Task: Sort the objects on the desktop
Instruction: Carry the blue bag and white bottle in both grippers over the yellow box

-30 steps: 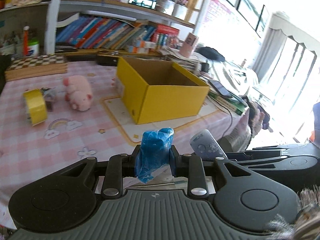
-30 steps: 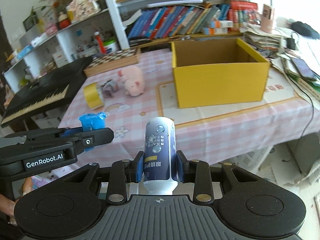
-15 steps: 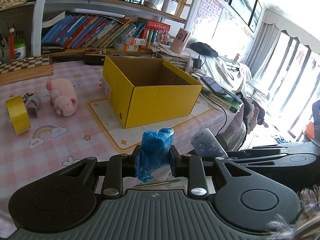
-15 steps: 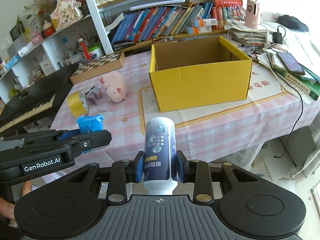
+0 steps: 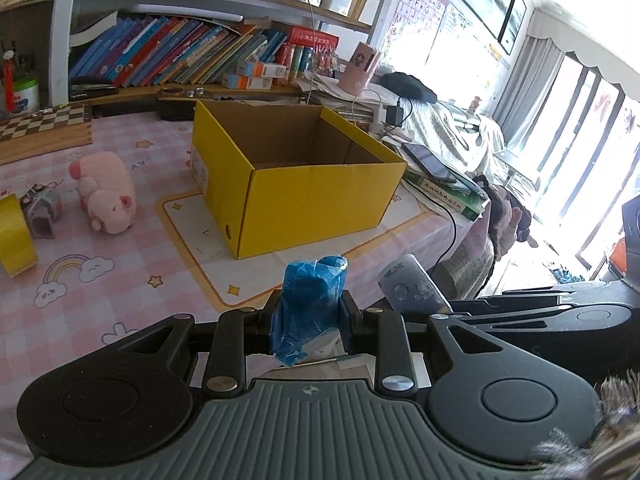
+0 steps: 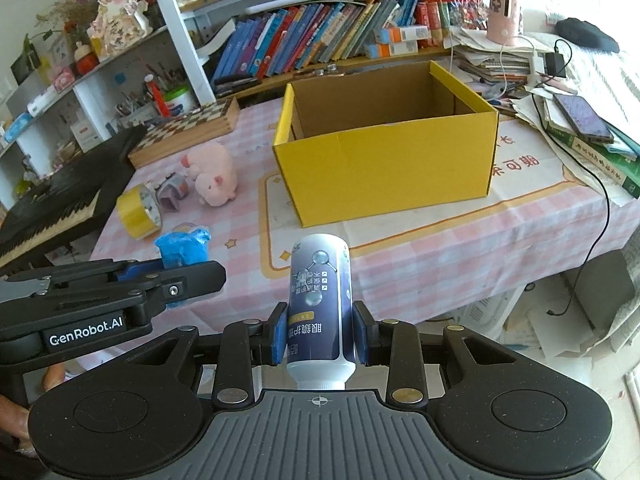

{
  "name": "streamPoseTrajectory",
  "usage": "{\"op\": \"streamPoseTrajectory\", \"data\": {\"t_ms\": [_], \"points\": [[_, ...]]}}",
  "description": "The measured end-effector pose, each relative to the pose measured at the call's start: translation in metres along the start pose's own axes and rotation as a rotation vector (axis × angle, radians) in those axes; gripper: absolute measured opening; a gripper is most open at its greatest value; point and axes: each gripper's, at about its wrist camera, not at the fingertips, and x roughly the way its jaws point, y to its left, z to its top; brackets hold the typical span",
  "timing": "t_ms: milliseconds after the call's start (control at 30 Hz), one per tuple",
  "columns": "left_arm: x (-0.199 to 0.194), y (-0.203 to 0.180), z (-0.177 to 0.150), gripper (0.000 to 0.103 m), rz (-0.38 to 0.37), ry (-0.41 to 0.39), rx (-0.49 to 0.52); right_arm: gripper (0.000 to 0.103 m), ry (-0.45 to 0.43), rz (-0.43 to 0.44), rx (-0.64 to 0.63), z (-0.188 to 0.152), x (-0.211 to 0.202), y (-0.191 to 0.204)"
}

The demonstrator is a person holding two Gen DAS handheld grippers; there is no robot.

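A: Which step would you say this is?

B: The carry, I judge. The left gripper [image 5: 308,320] has its jaws clamped on a crumpled blue plastic-wrapped bundle [image 5: 310,304], and the right gripper [image 6: 320,338] is closed on a white cylindrical bottle with a dark printed label [image 6: 320,304]. Both loads are in the air on the near side of the open yellow cardboard box [image 6: 384,164], short of the table edge.

A: And the box itself?

B: It stands on the pink checked tablecloth [image 6: 440,256], top open; what shows of its inside looks empty, though the floor is partly hidden.

A: So what does the next move call for?

B: Probably bringing each gripper forward over the near wall of the box, high enough that bottle and bundle clear the rim, then letting go inside. The grippers ride side by side, so they may need to go in one after the other.

A: What's left to count?

B: To the left of the box: one pink plush pig [image 6: 212,178], one roll of yellow tape [image 6: 138,210], and one small grey gadget [image 6: 174,190] between them that I can't identify. With the two in hand: five loose things, one box.
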Motion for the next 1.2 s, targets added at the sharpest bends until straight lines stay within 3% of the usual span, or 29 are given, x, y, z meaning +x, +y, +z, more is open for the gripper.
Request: {"op": "streamPoseTrajectory", "data": {"t_ms": [600, 900, 1200], "points": [[0.046, -0.034, 0.021, 0.025, -0.018, 0.044, 0.060, 0.033, 0.016, 0.012, 0.043, 0.019, 0.016, -0.049], [0.070, -0.046, 0.035, 0.025, 0.002, 0.045, 0.040, 0.033, 0.025, 0.030, 0.022, 0.040, 0.027, -0.072], [0.088, -0.058, 0.062, 0.025, 0.047, -0.026, 0.036, 0.033, -0.012, 0.066, -0.025, 0.075, 0.033, -0.094]]}}
